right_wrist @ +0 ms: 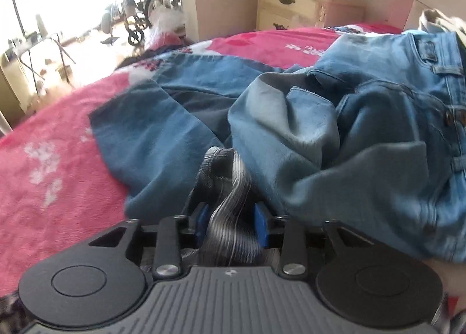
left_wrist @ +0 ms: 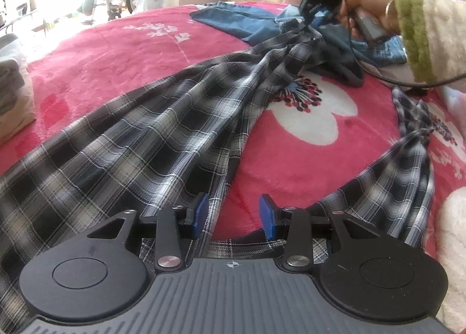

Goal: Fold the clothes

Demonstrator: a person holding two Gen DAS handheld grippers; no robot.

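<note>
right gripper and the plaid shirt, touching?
Touching. The right wrist view shows the right gripper with its blue pads closed on a bunch of the plaid shirt.

Motion blurs the plaid shirt bunched between the right gripper's fingers.

Left gripper: points down at a slant, jaws parted, blue pads well apart, nothing pressed between them; plaid cloth lies under and between the fingers without being pinched.

Right gripper: seen in the left wrist view across the bed, held in the person's right hand, wrist bare, a cream sleeve with a green cuff behind it. It tilts downward. In its own view the blue pads are closed on a bunched fold of plaid shirt.
</note>
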